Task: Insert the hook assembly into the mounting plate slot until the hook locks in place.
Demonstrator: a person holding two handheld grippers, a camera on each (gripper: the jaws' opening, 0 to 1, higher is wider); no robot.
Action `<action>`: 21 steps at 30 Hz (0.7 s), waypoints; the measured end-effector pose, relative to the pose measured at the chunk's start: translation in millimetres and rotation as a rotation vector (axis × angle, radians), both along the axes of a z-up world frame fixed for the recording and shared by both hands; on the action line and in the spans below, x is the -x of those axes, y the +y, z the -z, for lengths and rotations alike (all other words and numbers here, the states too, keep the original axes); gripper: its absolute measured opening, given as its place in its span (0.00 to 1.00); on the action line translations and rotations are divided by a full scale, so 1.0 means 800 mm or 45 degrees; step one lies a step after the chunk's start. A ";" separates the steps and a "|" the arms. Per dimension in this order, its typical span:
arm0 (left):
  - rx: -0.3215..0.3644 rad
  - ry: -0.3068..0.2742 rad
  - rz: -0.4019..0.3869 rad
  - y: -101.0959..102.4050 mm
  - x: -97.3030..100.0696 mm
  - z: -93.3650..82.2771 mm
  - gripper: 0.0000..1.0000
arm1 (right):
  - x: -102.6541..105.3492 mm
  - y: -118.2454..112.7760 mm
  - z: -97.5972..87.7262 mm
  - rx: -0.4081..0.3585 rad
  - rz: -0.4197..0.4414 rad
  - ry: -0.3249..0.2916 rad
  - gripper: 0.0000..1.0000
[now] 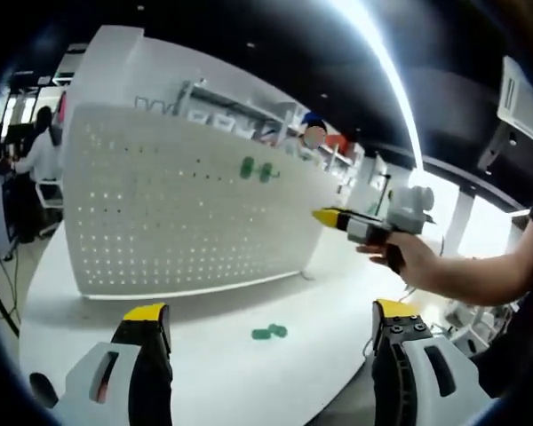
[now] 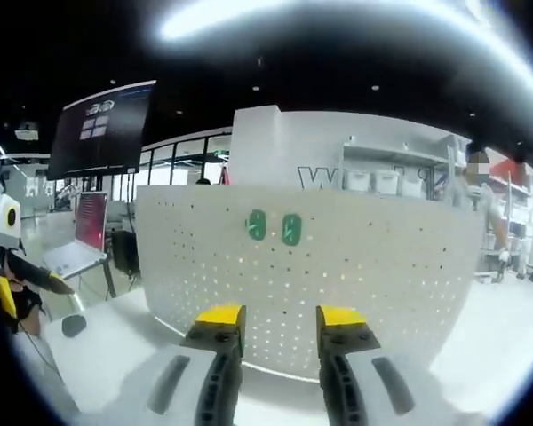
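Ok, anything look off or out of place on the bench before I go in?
One thing: two small green pieces lie loose on the white table in front of the pegboard, while two green hooks already sit on its face. Both tools are open and empty. Nothing looks spilled or damaged.

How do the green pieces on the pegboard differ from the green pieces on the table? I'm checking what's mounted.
The green pieces on the pegboard hang upright on the vertical white pegboard; the green pieces on the table lie flat on the white table. The mounted ones look larger. Both are green pairs, untouched by either tongs.
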State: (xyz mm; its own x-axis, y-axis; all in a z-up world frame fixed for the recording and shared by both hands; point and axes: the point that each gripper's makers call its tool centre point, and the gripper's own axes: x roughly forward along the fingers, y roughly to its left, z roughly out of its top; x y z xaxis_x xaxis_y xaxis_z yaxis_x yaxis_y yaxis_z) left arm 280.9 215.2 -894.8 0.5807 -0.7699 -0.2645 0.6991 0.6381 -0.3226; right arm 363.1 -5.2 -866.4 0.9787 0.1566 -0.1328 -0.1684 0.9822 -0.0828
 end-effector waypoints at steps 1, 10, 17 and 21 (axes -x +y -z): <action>-0.004 0.007 0.003 0.000 0.001 0.003 0.95 | 0.007 0.003 0.013 0.019 -0.015 0.034 0.30; -0.045 0.062 0.018 0.006 0.009 0.022 0.95 | 0.057 0.004 0.085 0.004 -0.039 0.209 0.31; -0.056 0.097 0.020 0.008 0.014 0.033 0.95 | 0.087 0.006 0.113 -0.010 -0.047 0.286 0.31; -0.059 0.116 0.017 0.009 0.017 0.039 0.96 | 0.101 0.007 0.132 0.014 -0.062 0.331 0.31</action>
